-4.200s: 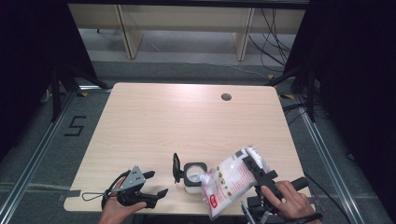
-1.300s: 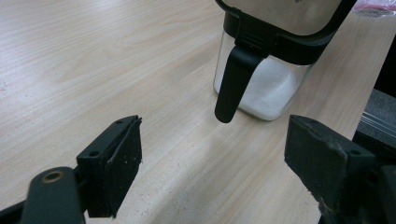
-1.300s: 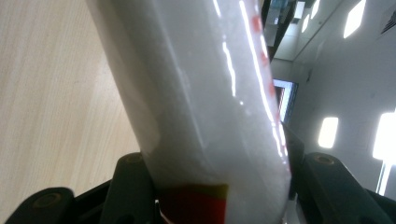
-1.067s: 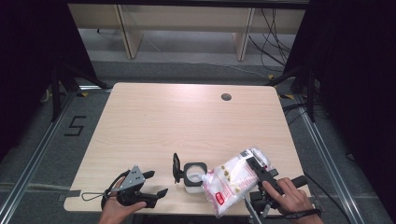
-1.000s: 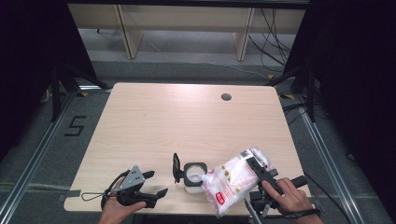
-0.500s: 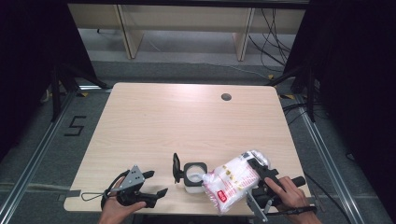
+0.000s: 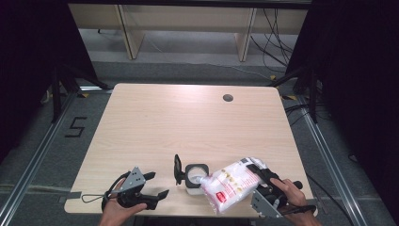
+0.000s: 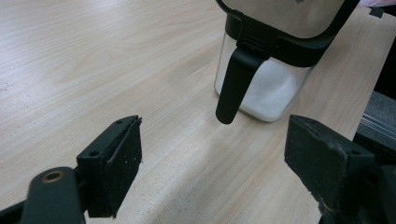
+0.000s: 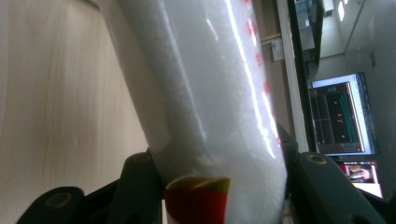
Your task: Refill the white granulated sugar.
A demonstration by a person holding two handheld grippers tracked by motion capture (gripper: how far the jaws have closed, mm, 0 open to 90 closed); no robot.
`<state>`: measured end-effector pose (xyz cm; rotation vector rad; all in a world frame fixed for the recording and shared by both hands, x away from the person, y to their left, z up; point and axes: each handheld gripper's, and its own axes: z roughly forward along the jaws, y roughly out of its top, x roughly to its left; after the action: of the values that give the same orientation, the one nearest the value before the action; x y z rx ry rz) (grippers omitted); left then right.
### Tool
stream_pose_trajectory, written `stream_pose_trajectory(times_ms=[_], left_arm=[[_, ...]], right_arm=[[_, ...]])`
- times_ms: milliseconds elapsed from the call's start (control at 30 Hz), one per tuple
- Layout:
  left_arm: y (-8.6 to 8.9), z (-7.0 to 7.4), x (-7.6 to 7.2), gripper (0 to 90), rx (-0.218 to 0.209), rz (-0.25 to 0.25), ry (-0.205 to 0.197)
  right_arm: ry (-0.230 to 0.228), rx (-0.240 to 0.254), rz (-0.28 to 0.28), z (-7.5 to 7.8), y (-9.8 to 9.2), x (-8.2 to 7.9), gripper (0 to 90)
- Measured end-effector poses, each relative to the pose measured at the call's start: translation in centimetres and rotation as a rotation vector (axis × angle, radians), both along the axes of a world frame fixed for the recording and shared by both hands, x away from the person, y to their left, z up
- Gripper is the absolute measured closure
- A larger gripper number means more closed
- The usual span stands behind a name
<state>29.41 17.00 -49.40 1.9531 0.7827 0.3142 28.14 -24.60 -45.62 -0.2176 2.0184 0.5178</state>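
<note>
Darkness is flanking a grey floor [image 7: 197,61] beyond the pale wood tabletop [image 7: 188,122], whose cable hole [image 7: 228,98] is sitting near the far edge. Right gripper [image 7: 261,175] is clamping the white bag [image 7: 233,181], tilted over the open jar [image 7: 195,176]; left gripper [image 7: 155,184] is resting open, empty

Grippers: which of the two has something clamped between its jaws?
The right gripper: its jaws squeeze the bag of white granules, tilted toward the open jar. The left gripper rests open with nothing between its jaws.
</note>
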Motion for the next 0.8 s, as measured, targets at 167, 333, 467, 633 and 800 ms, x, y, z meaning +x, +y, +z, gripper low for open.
stream_pose_trajectory(times_ms=[167,333,467,633,800], left_arm=[[0.0,0.0,0.0,18.5,-0.004,0.003,0.000],[0.0,0.0,0.0,18.5,-0.002,0.004,-0.001],[0.0,0.1,0.0,18.5,-0.001,-0.001,-0.006],[0.1,0.1,0.1,18.5,0.007,-0.013,-0.021],[0.0,0.1,0.0,18.5,-0.011,0.003,-0.003]], right_arm=[[0.015,0.027,0.026,-0.2,-0.2,0.3,59.1],[0.076,0.116,0.035,-0.6,-0.7,0.4,59.5],[0.123,0.167,0.011,-1.0,-0.9,0.3,59.7],[0.182,0.248,0.025,-1.1,-1.0,0.3,59.9],[0.222,0.315,0.042,-1.1,-1.7,0.9,60.2]])
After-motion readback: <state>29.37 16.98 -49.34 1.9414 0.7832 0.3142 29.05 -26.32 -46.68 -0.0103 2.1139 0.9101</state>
